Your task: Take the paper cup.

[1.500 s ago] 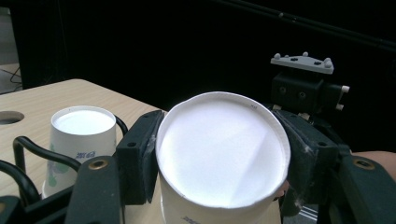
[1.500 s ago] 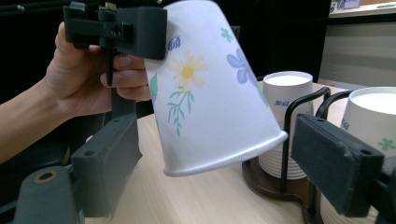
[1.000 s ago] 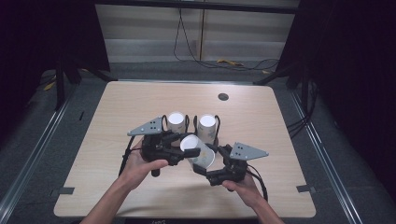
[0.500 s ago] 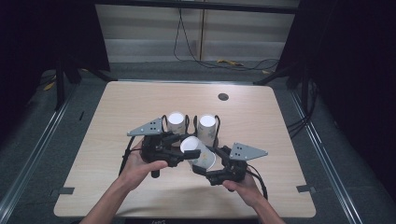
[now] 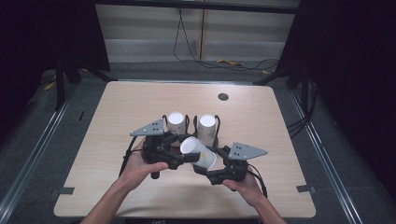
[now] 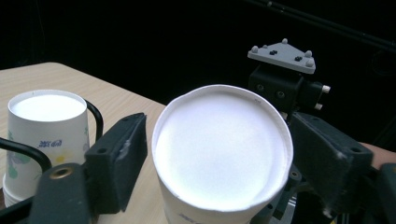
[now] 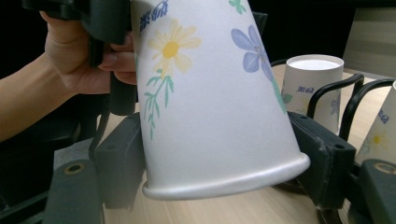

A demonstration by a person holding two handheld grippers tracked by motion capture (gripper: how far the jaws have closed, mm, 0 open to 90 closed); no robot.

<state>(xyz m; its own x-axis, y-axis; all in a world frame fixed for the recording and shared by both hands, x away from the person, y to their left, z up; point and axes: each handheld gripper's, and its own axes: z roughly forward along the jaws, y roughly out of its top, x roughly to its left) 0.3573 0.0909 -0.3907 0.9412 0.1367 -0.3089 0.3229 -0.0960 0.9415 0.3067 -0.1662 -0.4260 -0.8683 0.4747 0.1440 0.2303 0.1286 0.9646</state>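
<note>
Item: paper cup (image 5: 198,151), white with printed flowers, held tipped on its side above the near middle of the table (image 5: 116,112), clear of the surface. Its closed base faces the left gripper's camera; its rolled rim points toward the right gripper.

Holders: left gripper (image 5: 180,156), jaws either side of the base end, pads close on the wall in the left gripper view, though firm contact on both sides is not plain. Right gripper (image 5: 212,163), jaws narrowed around the rim end, both pads against the cup wall just above the rim in the right gripper view. The cup appears carried between the two at once.

Adjacent: two further paper cups standing base-up just behind, left one (image 5: 176,122) and right one (image 5: 207,127), each within a black wire loop, apparently a holder. A small dark round fitting (image 5: 223,96) sits well apart toward the far edge.

Risk note (judgement): thin paper wall; too hard a squeeze at the rim end would likely buckle it. If one gripper lets go before the other has a sure hold, the cup could pivot and drop. The standing cups are near enough that a swing of either gripper could knock them.
</note>
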